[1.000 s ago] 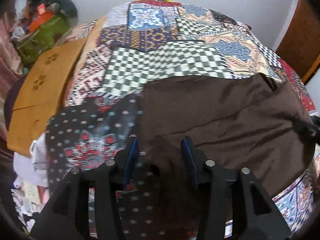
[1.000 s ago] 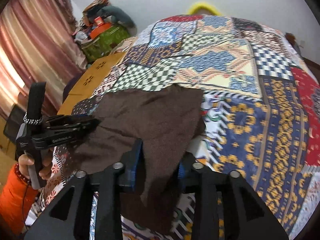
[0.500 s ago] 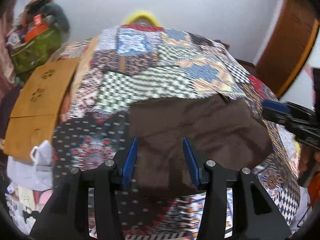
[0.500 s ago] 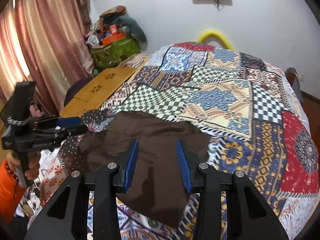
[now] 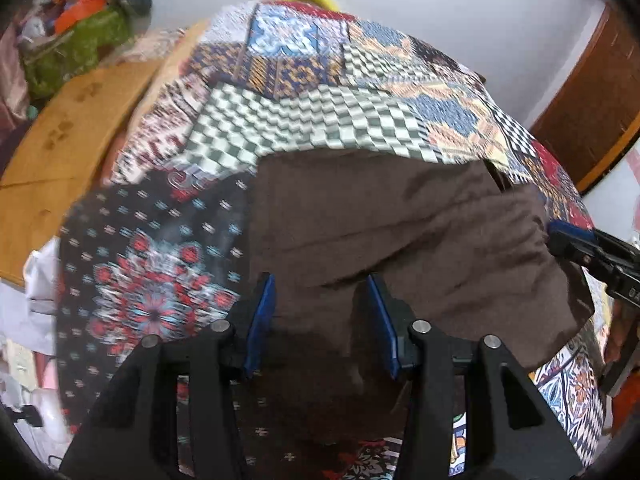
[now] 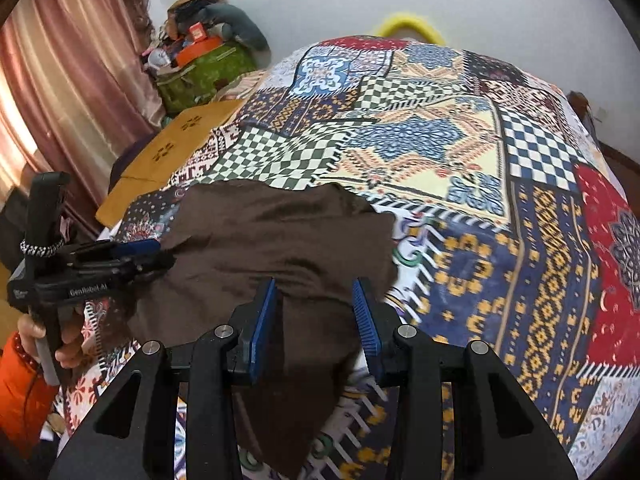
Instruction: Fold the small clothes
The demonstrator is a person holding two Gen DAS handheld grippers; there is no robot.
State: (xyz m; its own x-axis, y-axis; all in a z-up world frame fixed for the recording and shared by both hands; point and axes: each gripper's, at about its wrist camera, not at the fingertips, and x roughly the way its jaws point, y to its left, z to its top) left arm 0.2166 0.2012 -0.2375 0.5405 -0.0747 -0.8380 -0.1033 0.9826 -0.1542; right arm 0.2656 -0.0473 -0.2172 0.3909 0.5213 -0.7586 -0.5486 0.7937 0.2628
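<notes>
A brown garment (image 5: pixel 400 232) lies spread and wrinkled on the patchwork bedspread (image 5: pixel 304 120), near its front edge. My left gripper (image 5: pixel 320 284) hovers over the garment's near left part, jaws apart, the cloth lying under them and not pinched. My right gripper (image 6: pixel 315 286) stands open over the brown garment (image 6: pixel 280 236) at its near right part, where a flap droops over the bed's edge. Across the cloth, each view shows the other tool: the left gripper (image 6: pixel 156 254) at the cloth's left edge, the right gripper (image 5: pixel 560 236) at its right edge.
An orange-brown board (image 6: pixel 176 152) lies beside the bed on the left, with a green bag (image 6: pixel 204 76) of clutter and a pink curtain (image 6: pixel 68 80) behind it. A yellow hoop (image 6: pixel 408 26) sits at the bed's far end. A wooden door (image 5: pixel 592 92) stands to the right. A hand (image 6: pixel 60 344) holds the left tool.
Half a second ago both grippers were pulled back, higher above the garment. Both have now come down close over it again, much as a second ago. Their jaws stayed apart.
</notes>
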